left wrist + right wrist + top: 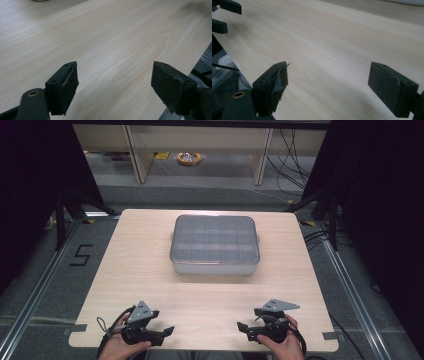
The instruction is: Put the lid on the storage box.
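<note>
Both hands sat at the near edge of the desk (150, 270), each holding a gripper low over the pale wood. Under the person's left hand (120, 347) the left gripper (167, 331) pointed inward, and its own view showed its fingers (66, 87) released, spread wide with bare wood grain between them. Across from it the right gripper (242, 326), held by the right hand (285, 345), also pointed inward; its fingers (389, 87) were likewise released and grasped nothing, and the worn pad on one finger looked frayed at the edge. Well apart from both, toward the far middle of the desk, stood a lidded clear plastic organizer box (215, 245), its lid closed and its inside split into a grid of compartments. Around the desk lay grey carpet floor (45, 285), where black tape marked a large "5" (80, 255). Metal rails (350, 290) ran along both sides. Beyond the desk stood light wooden shelving legs (137, 155), a yellow coil (189, 158) on the floor, and loose black cables (295, 160).
</note>
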The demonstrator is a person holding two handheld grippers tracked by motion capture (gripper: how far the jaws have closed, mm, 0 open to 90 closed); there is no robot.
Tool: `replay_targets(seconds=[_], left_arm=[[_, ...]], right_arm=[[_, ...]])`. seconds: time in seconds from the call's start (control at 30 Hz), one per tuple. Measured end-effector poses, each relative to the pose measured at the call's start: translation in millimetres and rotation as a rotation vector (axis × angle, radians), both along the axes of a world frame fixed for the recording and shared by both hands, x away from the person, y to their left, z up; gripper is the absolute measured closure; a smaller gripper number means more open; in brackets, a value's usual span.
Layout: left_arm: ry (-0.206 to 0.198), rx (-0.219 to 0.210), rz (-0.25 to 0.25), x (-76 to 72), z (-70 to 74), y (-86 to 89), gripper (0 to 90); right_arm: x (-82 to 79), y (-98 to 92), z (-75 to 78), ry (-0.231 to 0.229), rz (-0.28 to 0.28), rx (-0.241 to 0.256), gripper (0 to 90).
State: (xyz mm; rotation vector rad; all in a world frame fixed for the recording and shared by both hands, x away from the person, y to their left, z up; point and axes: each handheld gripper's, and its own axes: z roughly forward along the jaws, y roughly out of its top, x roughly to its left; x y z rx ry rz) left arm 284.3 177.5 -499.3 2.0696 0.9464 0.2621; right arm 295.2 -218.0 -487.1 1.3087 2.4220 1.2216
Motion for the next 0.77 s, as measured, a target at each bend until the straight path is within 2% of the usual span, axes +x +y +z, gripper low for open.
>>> replay_targets(seconds=[0.03,0.07,0.1,0.13,0.2,0.23,0.27,0.3,0.33,0.4,0.43,0.47,0.5,0.53,0.6,0.63,0.73,0.77], left_arm=[[-0.010,0.018,-0.007,0.1,-0.5,0.3,20.4],[-0.014,0.027,0.008,-1.4,-1.6,-1.0,20.2],[0.000,0.005,-0.001,-3.4,-1.8,-1.8,20.0],[0.014,0.011,-0.006,-4.8,-2.1,-1.8,19.9],[0.011,0.024,-0.009,-7.1,-2.7,-2.3,20.0],[0.005,0.045,-0.010,-7.8,-2.7,-1.5,20.0],[0.004,0.039,-0.017,-8.8,-2.2,-1.0,20.1],[0.003,0.032,-0.023,-9.2,-2.2,-0.7,20.2],[0.002,0.043,-0.018,-9.8,-2.0,0.6,20.2],[0.002,0.046,-0.023,-9.8,-1.9,1.6,20.2],[0.000,0.058,-0.018,-9.2,-2.2,2.4,20.3],[0.014,0.036,-0.001,-9.6,-3.4,1.1,20.4],[0.002,0.061,-0.011,-8.2,-2.7,3.0,20.4],[0.006,0.043,-0.009,-8.2,-3.2,2.4,20.5],[0.017,0.048,-0.006,-8.1,-3.3,3.1,20.6],[0.011,0.058,-0.014,-7.4,-3.1,4.0,20.6],[0.013,0.057,0.004,-7.1,-3.7,3.6,20.7],[0.013,0.045,-0.001,-7.0,-3.9,3.2,20.7]], right_arm=[[-1.4,0.5,-1.4,0.005,0.005,0.011,17.5],[-2.5,0.6,-2.1,0.010,0.008,0.012,17.5],[-4.4,0.0,-2.1,0.004,0.006,-0.006,17.5],[-5.9,0.4,-3.7,0.015,0.023,0.015,17.5],[-9.8,-0.2,-3.7,0.012,0.019,0.004,17.5],[-14.1,1.5,-2.3,0.051,-0.005,0.009,17.5],[-13.6,-0.5,-4.6,0.022,0.026,0.004,17.6],[-15.8,-0.4,-4.3,0.033,0.014,-0.003,17.6],[-16.3,-1.0,-6.1,0.019,0.030,0.001,17.6],[-20.2,-1.2,-6.4,0.032,0.013,-0.025,17.7],[-20.9,-0.7,-7.5,0.028,0.021,-0.017,17.8],[-21.8,-0.2,-8.0,0.047,0.023,-0.010,17.8],[-20.5,-2.5,-7.5,0.042,0.042,-0.017,17.8],[-22.1,-1.9,-6.8,0.059,0.024,-0.008,17.9],[-21.0,-3.4,-7.3,0.019,0.024,-0.027,17.8],[-20.9,-3.5,-7.3,0.018,0.021,-0.030,17.9],[-20.1,-4.2,-7.9,0.012,0.021,-0.028,17.8],[-20.5,-4.0,-7.6,0.024,0.012,-0.027,17.9]])
